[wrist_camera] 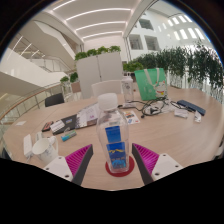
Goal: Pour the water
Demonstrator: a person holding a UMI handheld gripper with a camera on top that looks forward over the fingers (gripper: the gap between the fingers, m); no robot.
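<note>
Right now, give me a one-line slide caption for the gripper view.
Gripper fingers closed on a blue-labelled water bottle above a cluttered wooden table, a white cup beyond it.

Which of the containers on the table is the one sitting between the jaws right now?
The clear plastic bottle with the blue label stands upright between the jaws, apparently gripped at both sides. The white cup-like container stands farther back on the wooden table, beyond the gripper.
</note>
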